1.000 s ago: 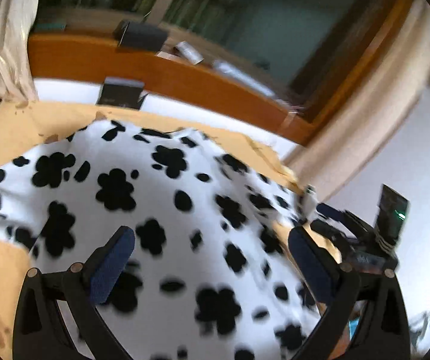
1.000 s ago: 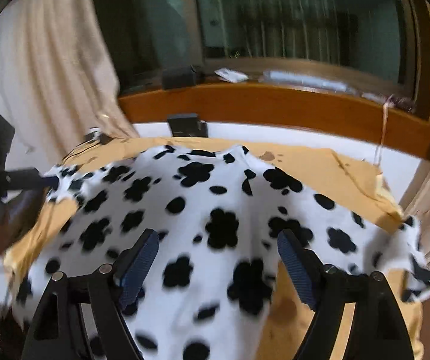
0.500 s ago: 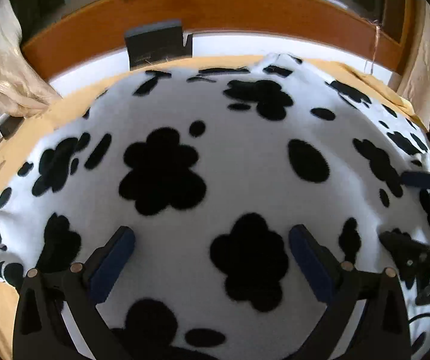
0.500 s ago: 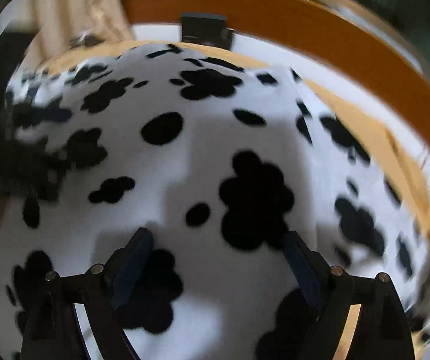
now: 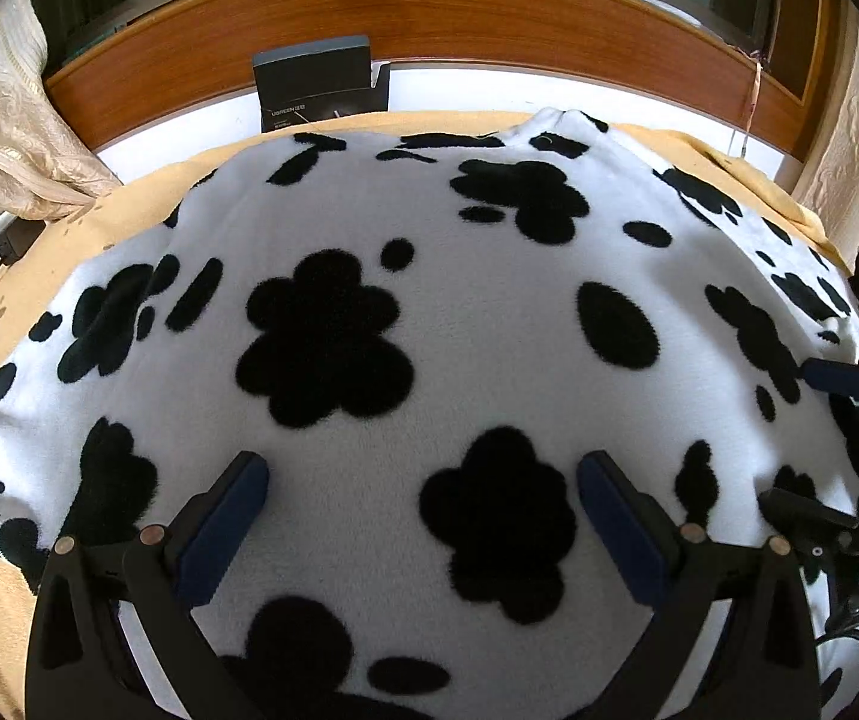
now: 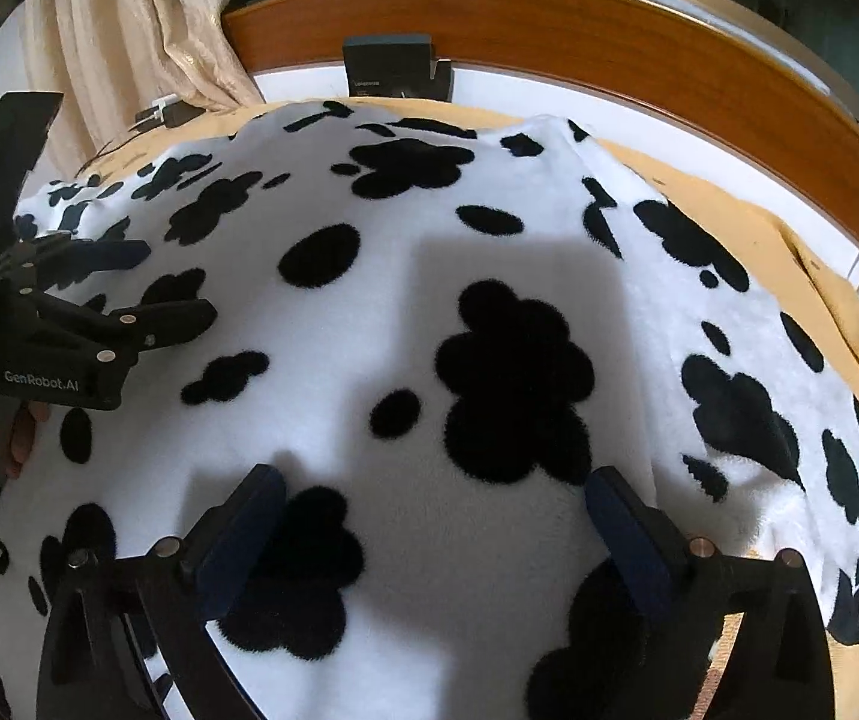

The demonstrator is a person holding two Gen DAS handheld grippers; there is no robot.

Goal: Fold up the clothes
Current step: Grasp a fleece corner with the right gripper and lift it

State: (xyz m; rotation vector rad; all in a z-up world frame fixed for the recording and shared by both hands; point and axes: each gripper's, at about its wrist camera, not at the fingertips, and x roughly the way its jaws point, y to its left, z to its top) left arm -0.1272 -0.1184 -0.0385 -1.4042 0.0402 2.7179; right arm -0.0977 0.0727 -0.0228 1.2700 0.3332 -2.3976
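Both the left gripper (image 5: pixel 420 495) and right gripper (image 6: pixel 432 510) are hovering released, grasping nothing, over the spotted fleece garment (image 5: pixel 429 330) lying on the yellow sheet (image 5: pixel 21 276); the thick pile is risking a bunched, single-layer pinch.

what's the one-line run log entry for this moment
fold clothes | left claw open | right claw open | both over cow-print garment | nothing gripped

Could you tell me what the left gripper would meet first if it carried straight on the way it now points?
Most likely the spotted fleece garment itself: the left gripper is open and aimed at it, though depth is unclear.
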